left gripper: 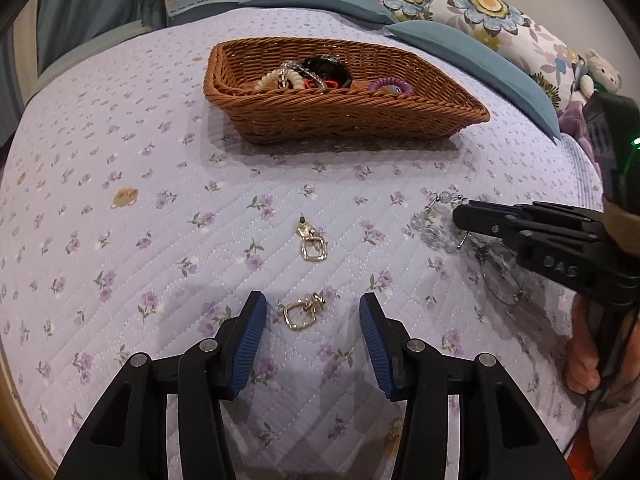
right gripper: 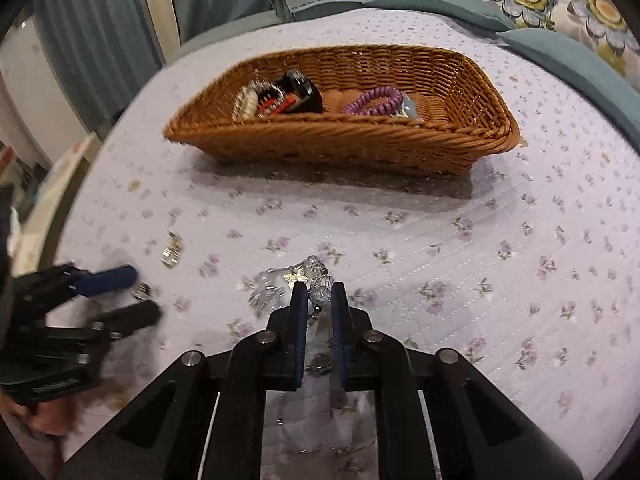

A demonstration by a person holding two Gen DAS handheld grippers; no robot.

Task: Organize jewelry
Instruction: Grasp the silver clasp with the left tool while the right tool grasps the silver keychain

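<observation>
A brown wicker basket [left gripper: 400, 116] [right gripper: 400, 148] sits on the lilac floral quilt and holds a cream bracelet, a black item and a purple coil band [right gripper: 374, 102]. Two gold earrings lie on the quilt: one [left gripper: 302, 312] between my left gripper's [left gripper: 312, 320] open blue pads, the other [left gripper: 310, 242] a little farther on. My right gripper [right gripper: 319, 300] [left gripper: 464, 216] is nearly closed around a clear crystal bead earring [right gripper: 320, 294], with its crystal cluster [right gripper: 268, 294] [left gripper: 434, 228] lying just beyond the fingertips. A thin wire hoop [left gripper: 502, 276] lies under the right gripper.
Blue and floral pillows [left gripper: 460, 4] line the far edge of the bed behind the basket. A small plush toy [left gripper: 600, 72] sits at the far right. The bed's edge curves round on the left, with curtains [right gripper: 100, 40] beyond.
</observation>
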